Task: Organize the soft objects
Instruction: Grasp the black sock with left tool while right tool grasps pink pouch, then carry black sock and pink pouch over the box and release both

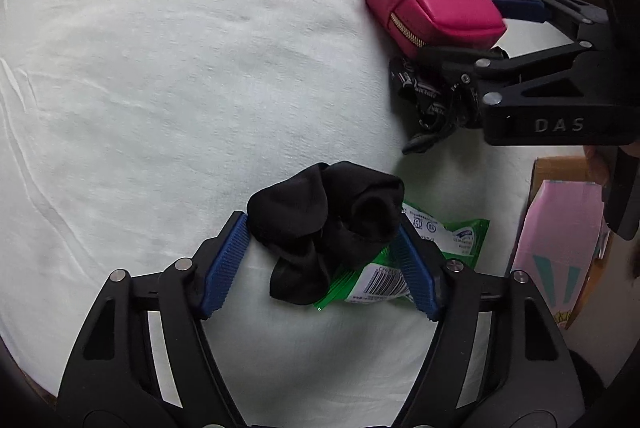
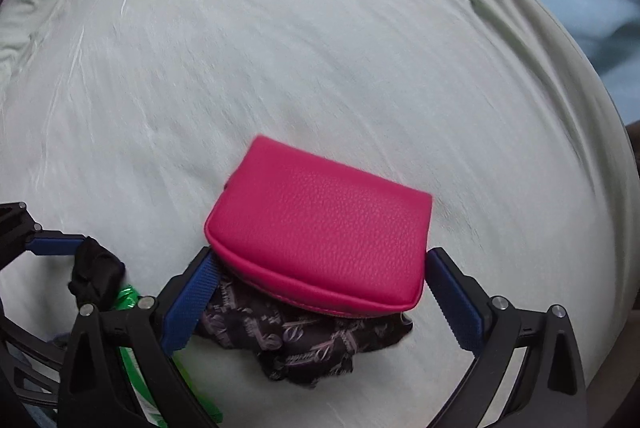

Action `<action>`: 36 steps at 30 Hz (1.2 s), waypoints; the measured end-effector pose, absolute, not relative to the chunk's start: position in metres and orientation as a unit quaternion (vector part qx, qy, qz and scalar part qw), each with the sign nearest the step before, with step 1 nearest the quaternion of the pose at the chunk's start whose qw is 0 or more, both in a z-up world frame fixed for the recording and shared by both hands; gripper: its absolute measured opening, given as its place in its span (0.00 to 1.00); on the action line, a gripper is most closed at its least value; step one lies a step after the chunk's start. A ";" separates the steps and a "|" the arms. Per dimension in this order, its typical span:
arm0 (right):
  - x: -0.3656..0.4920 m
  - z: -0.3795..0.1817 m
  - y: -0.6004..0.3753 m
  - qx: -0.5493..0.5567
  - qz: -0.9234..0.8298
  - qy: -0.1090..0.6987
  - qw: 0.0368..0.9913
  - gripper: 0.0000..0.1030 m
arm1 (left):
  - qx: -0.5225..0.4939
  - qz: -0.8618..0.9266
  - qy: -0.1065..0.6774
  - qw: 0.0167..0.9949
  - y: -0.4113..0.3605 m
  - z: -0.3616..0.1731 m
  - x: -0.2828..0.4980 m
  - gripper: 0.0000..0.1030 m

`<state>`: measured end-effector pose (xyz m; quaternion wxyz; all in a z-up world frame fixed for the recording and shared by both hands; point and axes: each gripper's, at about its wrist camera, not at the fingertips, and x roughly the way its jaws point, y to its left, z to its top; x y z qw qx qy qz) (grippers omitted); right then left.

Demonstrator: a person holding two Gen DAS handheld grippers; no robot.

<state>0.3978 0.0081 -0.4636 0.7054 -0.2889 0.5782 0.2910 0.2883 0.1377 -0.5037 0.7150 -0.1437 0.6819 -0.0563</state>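
A white sheet (image 1: 160, 88) covers the whole work surface, and on it we sort soft things with a tool in each hand. At the far right, a pink box (image 1: 560, 240) stands off the edge of the sheet. The largest item on the sheet is the pink pouch (image 2: 320, 228), lying with its long side across our right gripper (image 2: 320, 292), zipper end pointing left, and resting partly on a dark patterned cloth (image 2: 300, 344). That gripper is spread wide, one blue pad at each short end of the pouch; the left pad looks to be touching it, the right pad stands just beside it, so we judge the pouch bracketed but not yet squeezed. The right tool comes in low and level from the right. Nearer us, our left gripper (image 1: 320, 260) is also wide open, its pads on either side of a bunched black sock (image 1: 324, 224) that lies on a green packet (image 1: 400, 268); both pads appear to brush the sock without pinching it. The sock sits directly ahead between the fingers, so closing is all the grasp seems to need. Each hand is nearest its own item.
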 end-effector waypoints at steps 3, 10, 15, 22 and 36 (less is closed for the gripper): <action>0.405 -0.474 0.008 -0.283 0.285 0.591 0.700 0.98 | -0.149 -0.054 0.682 0.714 0.139 -0.505 0.290 0.51; 0.425 -0.472 0.012 -0.240 0.271 0.598 0.716 1.00 | -0.161 -0.055 0.685 0.708 0.146 -0.507 0.293 0.27; 0.448 -0.473 0.017 -0.190 0.260 0.624 0.712 1.00 | -0.155 -0.057 0.685 0.710 0.145 -0.507 0.295 0.27; 0.484 -0.482 0.017 -0.129 0.258 0.640 0.712 0.99 | -0.155 -0.059 0.684 0.711 0.150 -0.505 0.295 0.23; 0.470 -0.454 -0.005 -0.097 0.268 0.594 0.752 0.89 | -0.168 -0.070 0.654 0.735 0.166 -0.467 0.299 0.17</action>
